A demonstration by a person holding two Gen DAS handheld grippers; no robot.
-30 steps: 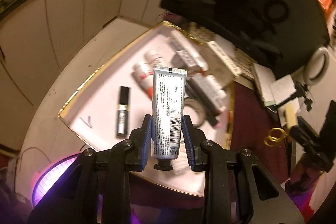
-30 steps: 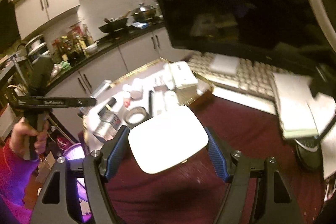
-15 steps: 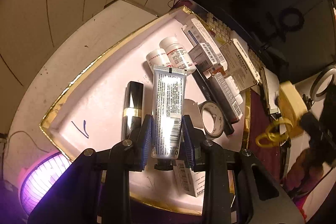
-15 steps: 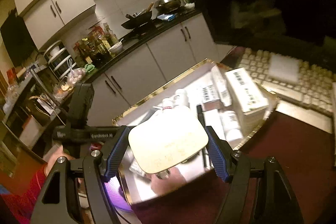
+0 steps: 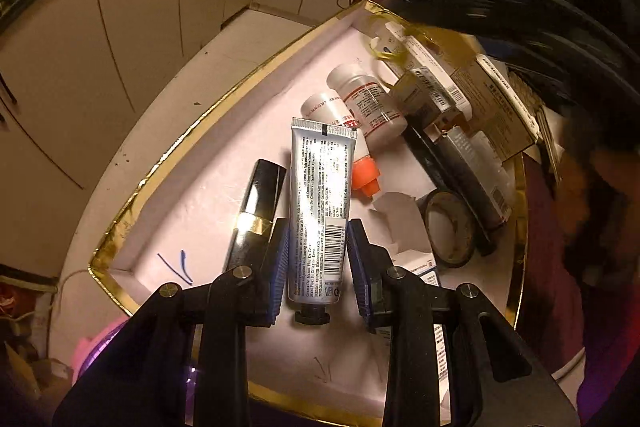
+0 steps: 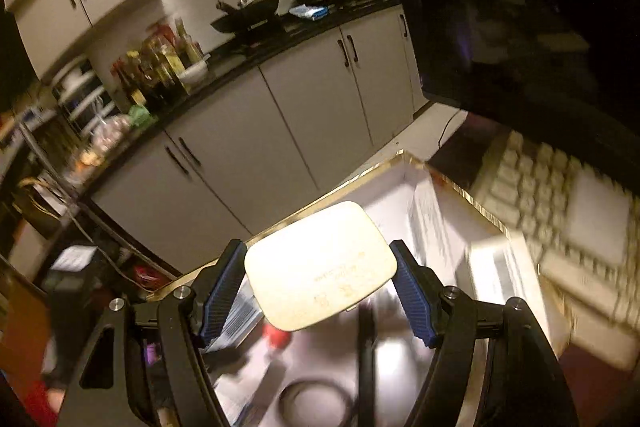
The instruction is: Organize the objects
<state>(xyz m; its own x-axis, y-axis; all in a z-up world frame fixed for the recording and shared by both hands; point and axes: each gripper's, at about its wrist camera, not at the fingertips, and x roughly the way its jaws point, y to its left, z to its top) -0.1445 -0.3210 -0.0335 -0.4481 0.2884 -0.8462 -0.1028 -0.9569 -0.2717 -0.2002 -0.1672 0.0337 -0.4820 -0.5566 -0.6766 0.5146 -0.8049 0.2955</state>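
My left gripper is shut on a silver tube, black cap toward the camera. It hangs low over a white tray with a gold rim. Under the tube lie a black lipstick, two white bottles and an orange-capped bottle. My right gripper is shut on a flat white rounded-square object and holds it over the same tray. The right wrist view is blurred.
Boxes, a black pen and a tape roll crowd the tray's right side. A dark blurred shape looms at the right. A keyboard and a dark monitor stand beside the tray, with kitchen cabinets behind.
My left gripper sank closer to the tray with the tube. My right gripper swung left with the white object, from over the maroon table to over the tray.
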